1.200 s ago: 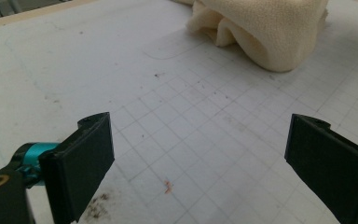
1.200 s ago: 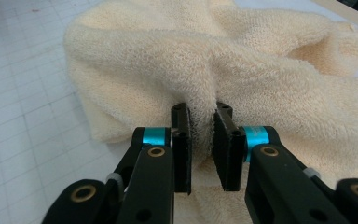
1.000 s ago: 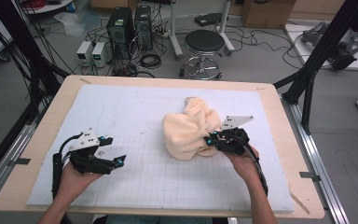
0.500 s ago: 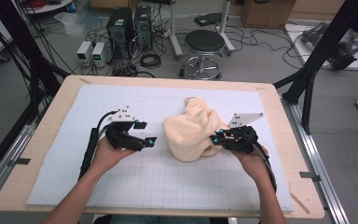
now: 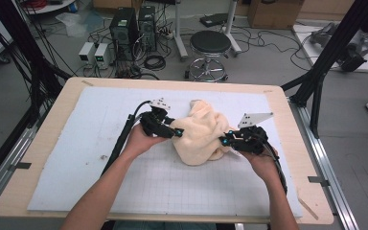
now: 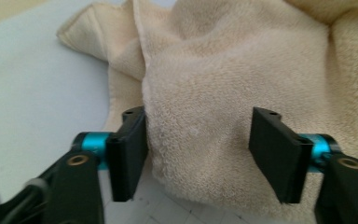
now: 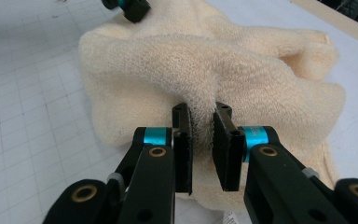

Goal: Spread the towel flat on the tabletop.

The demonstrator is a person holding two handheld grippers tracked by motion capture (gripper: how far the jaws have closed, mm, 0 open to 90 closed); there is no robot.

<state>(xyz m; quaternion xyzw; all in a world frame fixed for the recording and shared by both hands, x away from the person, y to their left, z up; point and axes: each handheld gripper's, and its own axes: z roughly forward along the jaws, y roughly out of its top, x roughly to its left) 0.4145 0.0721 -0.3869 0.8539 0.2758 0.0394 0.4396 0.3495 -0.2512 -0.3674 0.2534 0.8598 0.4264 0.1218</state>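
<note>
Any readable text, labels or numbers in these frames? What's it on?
None readable.
Towel: a small white tag at its lower edge, print too small to read.
Two power supplies on the floor: lit displays, digits too blurred.
Mat: printed grid lines, no numbers visible.
Grippers: no markings visible.

- The towel (image 5: 202, 134) is the one obstacle on the white mat (image 5: 76, 143) — a crumpled heap near its middle.
- Left of the towel, bare mat runs to the table (image 5: 38, 158) edge; the left gripper (image 5: 172, 132) sits at that flank.
- In front of the towel, open grid between the forearms.
- Right of the towel, the right gripper (image 5: 225, 141) blocks that side.
- Behind the towel, a clear strip.
</note>
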